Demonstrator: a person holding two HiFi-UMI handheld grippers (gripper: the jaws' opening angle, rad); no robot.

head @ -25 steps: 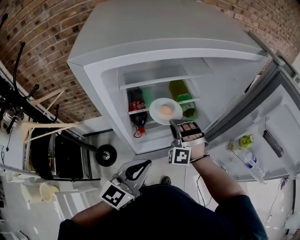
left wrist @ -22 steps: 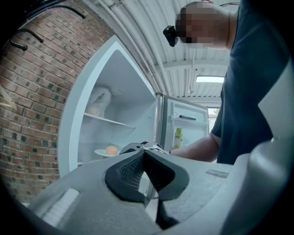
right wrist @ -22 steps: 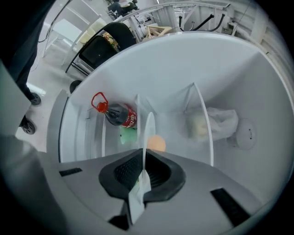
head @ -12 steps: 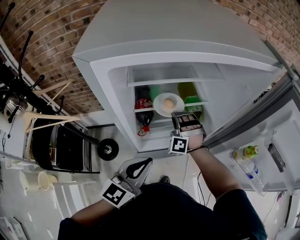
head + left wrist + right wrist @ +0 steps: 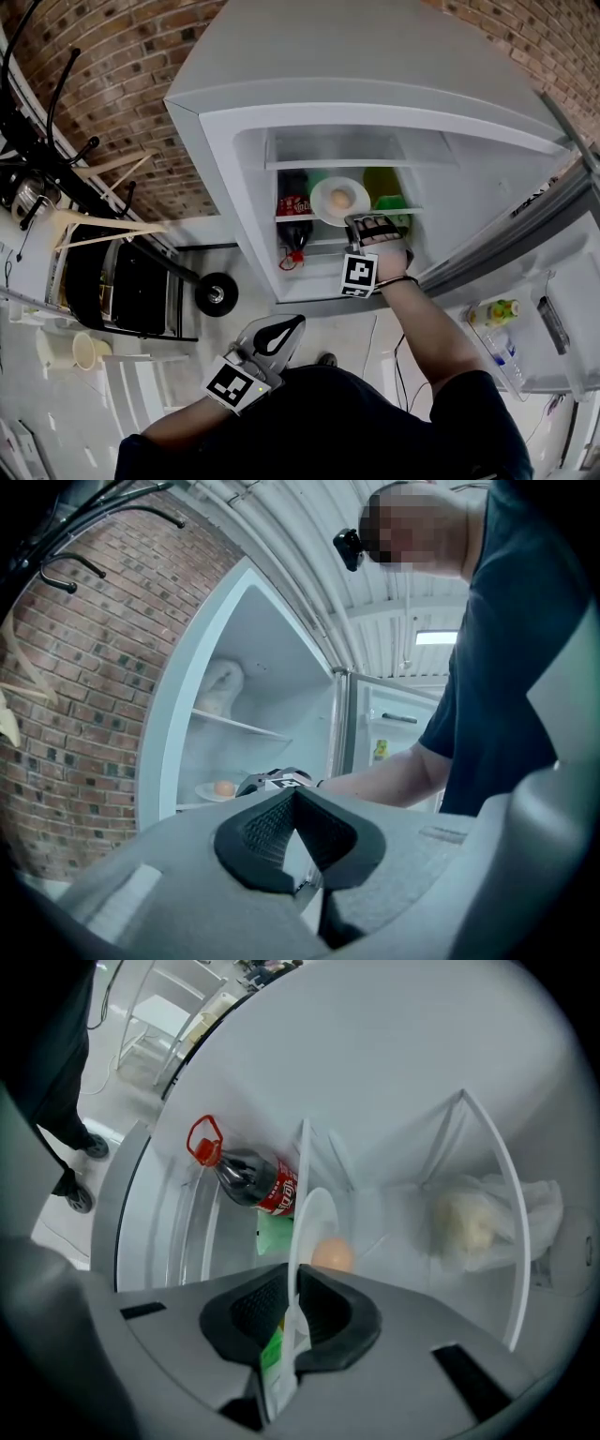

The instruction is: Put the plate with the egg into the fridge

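Observation:
The white plate point(image 5: 323, 202) with a brown egg point(image 5: 340, 199) on it sits level inside the open fridge point(image 5: 375, 56), at the middle shelf. My right gripper point(image 5: 362, 223) reaches in from the front. Its jaws are opening, with the plate's near rim point(image 5: 314, 1218) still pinched between the pads; the egg point(image 5: 330, 1253) shows just beyond. My left gripper point(image 5: 269, 339) hangs low by the person's body, shut with nothing in it. In the left gripper view point(image 5: 295, 799) the plate point(image 5: 208, 793) and egg point(image 5: 224, 787) show far off in the fridge.
A cola bottle point(image 5: 292, 220) lies left of the plate and green bottles point(image 5: 380, 185) stand behind it. A white bag point(image 5: 469, 1222) rests on the upper shelf. The fridge door point(image 5: 525, 281) stands open at the right with bottles in its rack. Brick wall behind.
My right gripper has carried the plate deeper into the fridge, up to the middle shelf. The left gripper has stayed where it was.

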